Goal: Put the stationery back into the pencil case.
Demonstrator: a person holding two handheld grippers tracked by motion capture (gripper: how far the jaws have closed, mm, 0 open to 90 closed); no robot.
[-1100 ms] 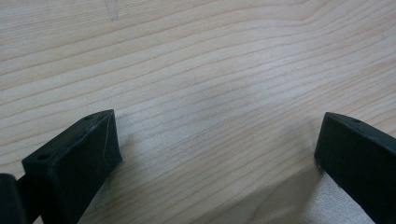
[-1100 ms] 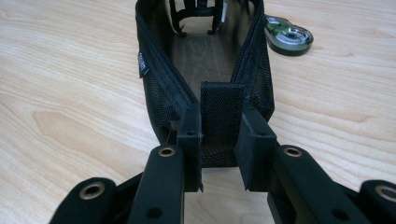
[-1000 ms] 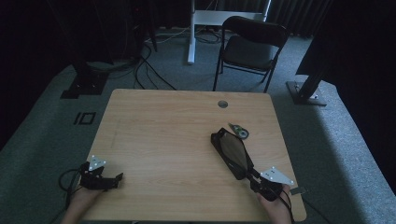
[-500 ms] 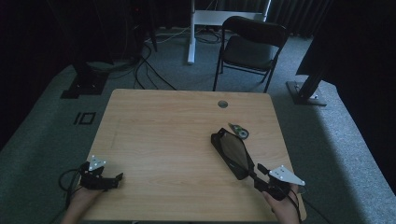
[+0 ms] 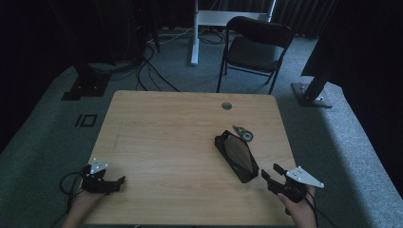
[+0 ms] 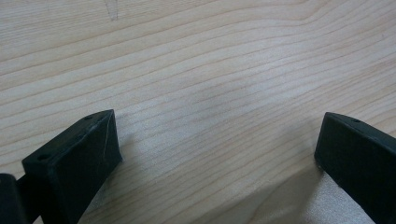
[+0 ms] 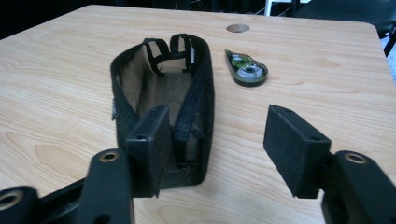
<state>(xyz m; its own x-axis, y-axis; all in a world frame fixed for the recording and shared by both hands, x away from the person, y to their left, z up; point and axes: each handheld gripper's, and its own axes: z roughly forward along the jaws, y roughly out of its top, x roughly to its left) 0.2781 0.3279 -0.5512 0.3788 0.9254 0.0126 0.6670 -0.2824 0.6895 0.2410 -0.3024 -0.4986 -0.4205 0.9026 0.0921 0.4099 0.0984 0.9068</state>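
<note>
Dark curtains and a folding chair (image 5: pixel 256 45) stand behind the wooden table (image 5: pixel 166 133). On its right half we see a black pouch (image 5: pixel 236 155), open on top. Our right gripper (image 5: pixel 274 175) sits just near it; its jaws have just been opening and hold nothing. A green tape dispenser (image 5: pixel 243 133) lies just beyond. Our left gripper (image 5: pixel 116 183), jaws apart, rests at the near left corner.

The table (image 5: pixel 166 142) is pale wood with fine wavy grain. The pouch (image 7: pixel 163 93) is black outside with a tan lining. The tape dispenser (image 7: pixel 246 67) is dark with green inside. Both grippers (image 5: pixel 107 183) (image 5: pixel 273 175) are black, each topped by a grey plate. The chair (image 5: pixel 254 47) is black.
</note>
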